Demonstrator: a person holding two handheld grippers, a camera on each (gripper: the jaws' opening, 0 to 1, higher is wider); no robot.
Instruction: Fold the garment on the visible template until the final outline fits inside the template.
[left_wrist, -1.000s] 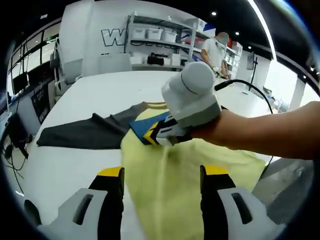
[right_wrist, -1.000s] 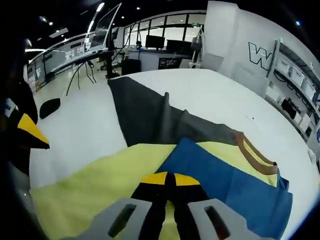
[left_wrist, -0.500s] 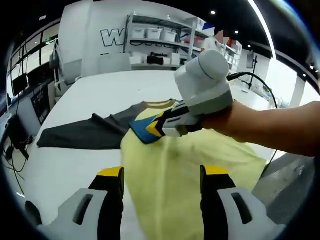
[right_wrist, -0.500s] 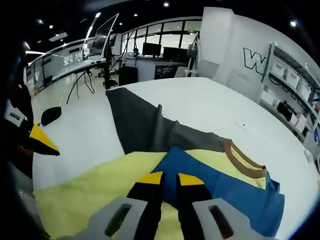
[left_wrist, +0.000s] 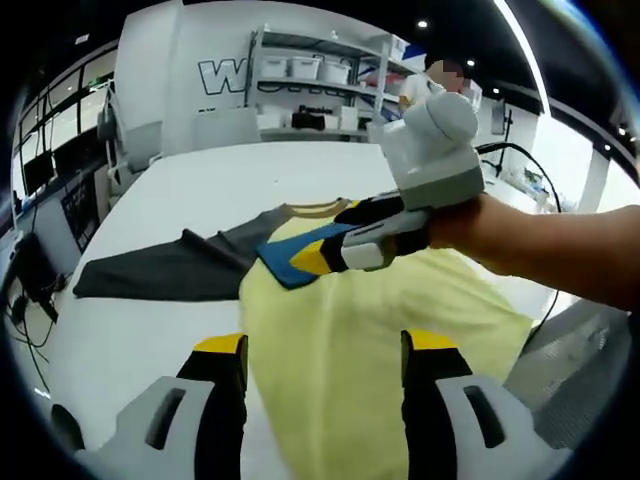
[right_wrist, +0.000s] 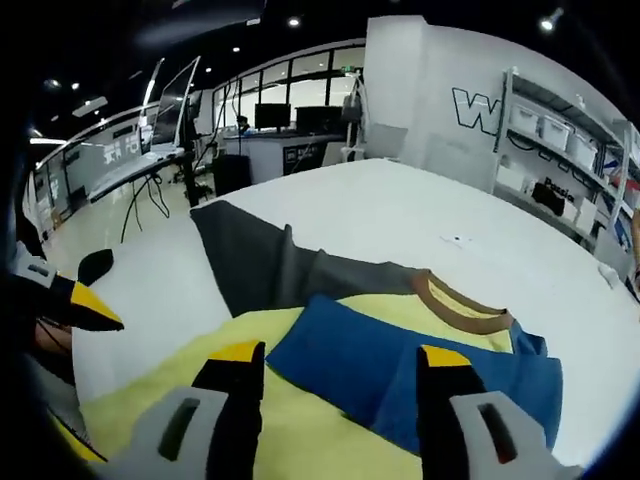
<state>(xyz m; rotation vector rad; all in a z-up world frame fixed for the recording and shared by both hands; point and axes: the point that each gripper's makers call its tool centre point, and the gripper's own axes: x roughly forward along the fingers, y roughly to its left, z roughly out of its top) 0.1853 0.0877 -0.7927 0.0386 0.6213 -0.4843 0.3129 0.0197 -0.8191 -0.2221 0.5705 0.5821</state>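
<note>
A yellow T-shirt (left_wrist: 370, 320) with a brown collar (right_wrist: 458, 304) lies on the white table, its blue sleeve (right_wrist: 370, 360) folded flat onto the yellow body. Under its far side lies a dark grey template sheet (left_wrist: 160, 268) (right_wrist: 250, 262). My left gripper (left_wrist: 325, 352) is open and low over the shirt's near edge, with nothing between its jaws. My right gripper (right_wrist: 340, 362) is open just above the blue sleeve (left_wrist: 290, 256). In the left gripper view, the right gripper (left_wrist: 335, 242) comes in from the right, held by a hand. The left gripper's yellow fingertip (right_wrist: 92, 308) shows at the left edge of the right gripper view.
The white table (left_wrist: 230, 170) stretches far beyond the shirt. Shelving with bins (left_wrist: 310, 90) stands behind it, and a person (left_wrist: 425, 85) stands near the shelves. Desks with monitors (right_wrist: 270, 120) lie past the table's far side. A cable (left_wrist: 510, 175) trails from the right gripper.
My right gripper has opened, let go of the blue sleeve and risen off the shirt. The sleeve now lies flat on the yellow body. My left gripper has stayed in place.
</note>
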